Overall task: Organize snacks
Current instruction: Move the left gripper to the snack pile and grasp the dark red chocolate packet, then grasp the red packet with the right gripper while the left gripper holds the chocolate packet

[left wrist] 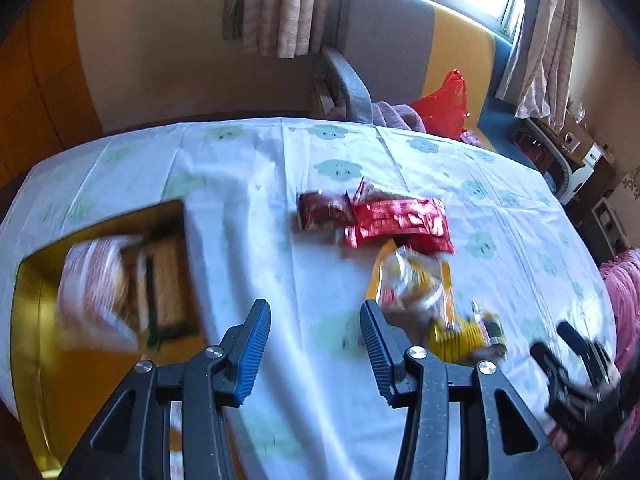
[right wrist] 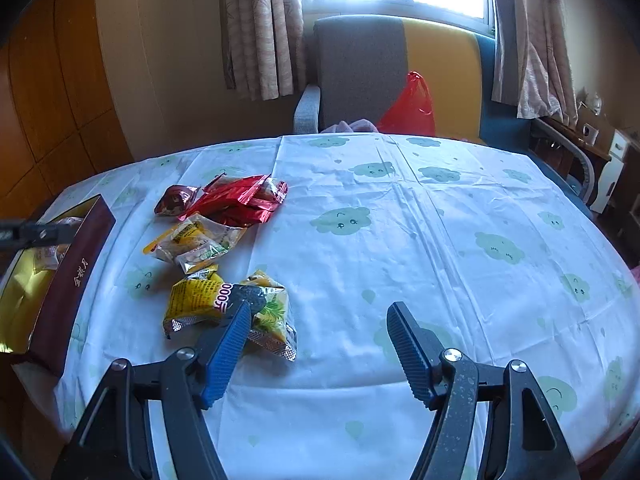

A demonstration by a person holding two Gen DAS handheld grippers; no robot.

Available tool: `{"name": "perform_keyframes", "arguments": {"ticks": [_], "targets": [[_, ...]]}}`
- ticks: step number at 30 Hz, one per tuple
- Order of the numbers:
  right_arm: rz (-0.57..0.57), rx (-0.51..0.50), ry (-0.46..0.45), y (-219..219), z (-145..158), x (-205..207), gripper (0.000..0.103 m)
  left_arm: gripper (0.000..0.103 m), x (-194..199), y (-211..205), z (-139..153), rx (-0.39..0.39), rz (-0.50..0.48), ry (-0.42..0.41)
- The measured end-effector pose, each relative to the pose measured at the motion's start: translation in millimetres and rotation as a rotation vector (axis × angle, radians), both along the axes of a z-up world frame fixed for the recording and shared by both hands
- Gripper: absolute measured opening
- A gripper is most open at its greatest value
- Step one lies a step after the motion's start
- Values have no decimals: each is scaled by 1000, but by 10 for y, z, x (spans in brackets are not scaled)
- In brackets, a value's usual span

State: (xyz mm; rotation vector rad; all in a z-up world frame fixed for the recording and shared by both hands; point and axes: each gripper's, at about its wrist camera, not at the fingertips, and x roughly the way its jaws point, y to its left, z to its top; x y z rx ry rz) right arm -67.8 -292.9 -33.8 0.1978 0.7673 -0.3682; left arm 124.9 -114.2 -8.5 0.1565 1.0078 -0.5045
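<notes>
Your empty, parted right claw [right wrist: 320, 312] nears the lower-left yellow snack packets [right wrist: 200, 300]; straddle one, then close.

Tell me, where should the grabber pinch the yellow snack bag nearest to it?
Probably the crimped silver end seam of the yellow snack bag, coming from above. The bag lies flat on the tablecloth, puffy in the middle, so its thin flat edge looks easiest to pinch. The right gripper is open beside it.
</notes>
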Motion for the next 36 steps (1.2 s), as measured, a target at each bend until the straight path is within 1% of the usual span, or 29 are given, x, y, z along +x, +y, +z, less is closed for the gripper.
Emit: {"name": "perform_keyframes", "arguments": {"ticks": [4,7,8,9,12,14,16,19,21,22,23,25,28,30,36], "targets": [[4,9,-6,-47,-13,2,75,49,346,-209,-130,11,11,58],[-1,18,-1,-94,-33,2,75,57,588,-378,-258,6,24,100],[-4,22,2,-115,-43,6,75,58,656,-432,-295,2,26,108],[-6,25,5,-137,-52,13,75,58,712,-479,-321,2,23,111],[-18,41,13,-211,-74,27,75,65,892,-631,-422,12,33,115],[-25,46,15,-257,-83,38,75,72,1006,-698,-480,14,42,117],[-31,56,17,-294,-89,48,75,74,1125,-760,-548,18,56,119],[-31,62,24,-339,-98,89,75,74,1293,-794,-694,13,82,148],[-27,62,24,-354,-101,116,75,53,1330,-801,-826,29,85,173],[-25,57,23,-357,-104,129,75,47,1311,-786,-847,31,90,159],[-21,52,22,-357,-107,140,75,44,1265,-768,-844,38,82,131],[-14,55,20,-357,-115,155,75,41,1193,-727,-832,26,66,119],[-7,61,24,-359,-130,172,75,40,1069,-590,-770,11,86,110],[-8,83,20,-377,-132,165,75,40,945,-508,-694,-5,87,94],[2,130,7,-407,-103,134,75,40,332,-356,-441,3,16,-5]]}}
